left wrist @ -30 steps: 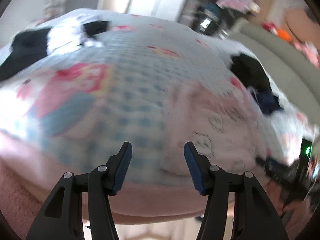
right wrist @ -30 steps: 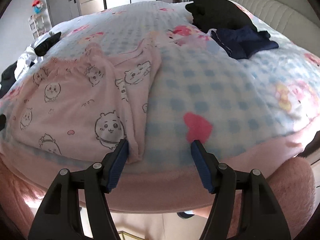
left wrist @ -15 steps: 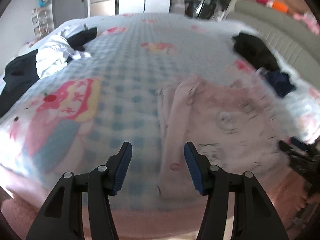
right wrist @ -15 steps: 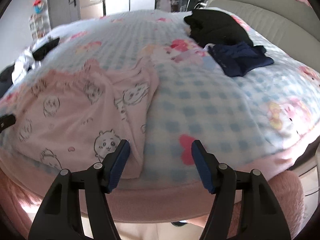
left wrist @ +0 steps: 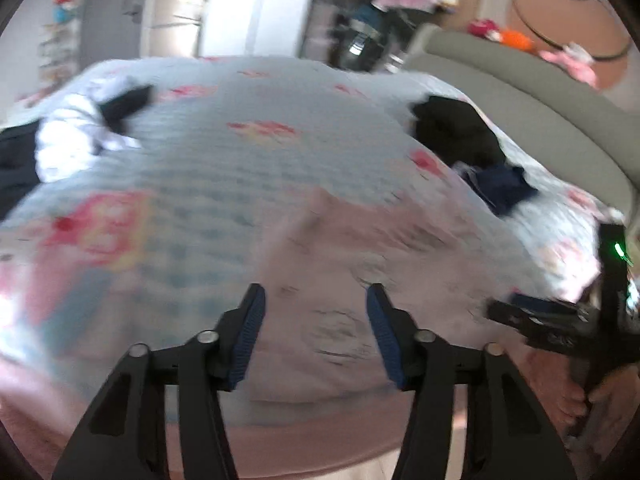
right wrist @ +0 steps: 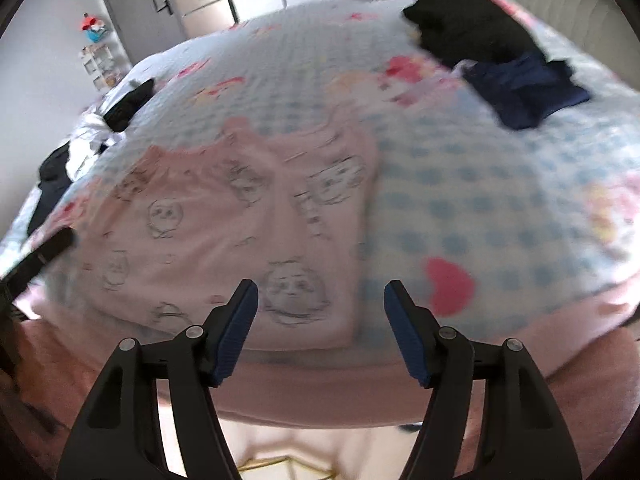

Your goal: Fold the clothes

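A pale pink garment [right wrist: 240,216] printed with cartoon faces lies spread on the bed near its front edge, one side folded over along the middle. My right gripper [right wrist: 320,308] hangs open above the garment's near right corner, nothing between its fingers. In the left wrist view the same pink garment [left wrist: 344,264] is blurred. My left gripper [left wrist: 314,320] is open above the garment's near left part, empty. The right gripper [left wrist: 560,320] shows at the right edge of that view, held in a hand [left wrist: 588,400].
The bed carries a blue-checked blanket [right wrist: 460,184] with pink cartoon prints and a pink border. Black clothes [right wrist: 468,24] and a navy garment [right wrist: 524,88] lie at the far right. Black and white clothes [right wrist: 92,136] are heaped at the far left. A grey headboard [left wrist: 520,92] runs along the right.
Both grippers stayed open. The left wrist view swung right, so the pink garment now lies straight ahead of its fingers. The right gripper shifted left over the garment's near corner.
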`<state>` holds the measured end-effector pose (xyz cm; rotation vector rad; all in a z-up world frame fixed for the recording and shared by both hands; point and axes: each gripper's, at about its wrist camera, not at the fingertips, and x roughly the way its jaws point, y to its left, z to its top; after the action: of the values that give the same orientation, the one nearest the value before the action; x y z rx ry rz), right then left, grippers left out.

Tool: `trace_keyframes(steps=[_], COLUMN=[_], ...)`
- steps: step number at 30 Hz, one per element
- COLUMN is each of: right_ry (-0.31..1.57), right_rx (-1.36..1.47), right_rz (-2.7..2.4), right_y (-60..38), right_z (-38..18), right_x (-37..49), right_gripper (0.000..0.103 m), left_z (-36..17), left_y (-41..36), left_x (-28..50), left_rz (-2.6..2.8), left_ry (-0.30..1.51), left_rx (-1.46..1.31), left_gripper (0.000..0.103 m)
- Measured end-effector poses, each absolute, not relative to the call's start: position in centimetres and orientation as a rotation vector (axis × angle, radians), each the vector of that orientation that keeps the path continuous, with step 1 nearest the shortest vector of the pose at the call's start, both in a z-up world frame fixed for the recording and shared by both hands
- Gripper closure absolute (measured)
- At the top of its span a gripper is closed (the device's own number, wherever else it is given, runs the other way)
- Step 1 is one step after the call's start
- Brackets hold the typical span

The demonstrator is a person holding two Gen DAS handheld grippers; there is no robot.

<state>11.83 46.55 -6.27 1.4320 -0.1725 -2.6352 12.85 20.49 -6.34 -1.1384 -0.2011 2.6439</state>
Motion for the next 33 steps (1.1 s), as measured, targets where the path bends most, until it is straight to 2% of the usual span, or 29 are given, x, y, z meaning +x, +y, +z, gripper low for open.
trace_keyframes(steps=[5,10,14,19,25,33], right_ry=[-0.124,-0.058,-0.088,-0.013,0.173,0.198], right_rx=[1.529,1.548,1.568,1.431,1.415,1.453], right_rz=[-2.594,-2.632,-2.644,-2.682,-2.696,-2.664], right_y=[46.1,46.4,47.0,45.8,42.4,43.7], right_z=[-8.2,-8.3,-8.1,-5.3,-5.0,-7.4], right_x=[11.0,11.2,11.3,10.2,5.1,3.0], right_gripper=[0.037,0.037,0.036,0.036,0.036,0.032], left_z=[-9.6,-9.1,-9.3,-6.7,-7.5,-7.7], left_y=[21.8,19.6,17.8,18.7,19.8,17.4], left_x=[11.6,12.0,12.3,10.7,5.3,4.4], left_rz=[2.599,2.671,2.664,2.663,2.675,2.673], left_ry=[-0.111,-0.195,-0.307,-0.228,-0.117,-0.248], left_rx=[-1.296,-1.293,-1.272,-1.167,-1.287,-1.280], left_gripper=[0.058,0.058,0.059,0.058,0.058,0.053])
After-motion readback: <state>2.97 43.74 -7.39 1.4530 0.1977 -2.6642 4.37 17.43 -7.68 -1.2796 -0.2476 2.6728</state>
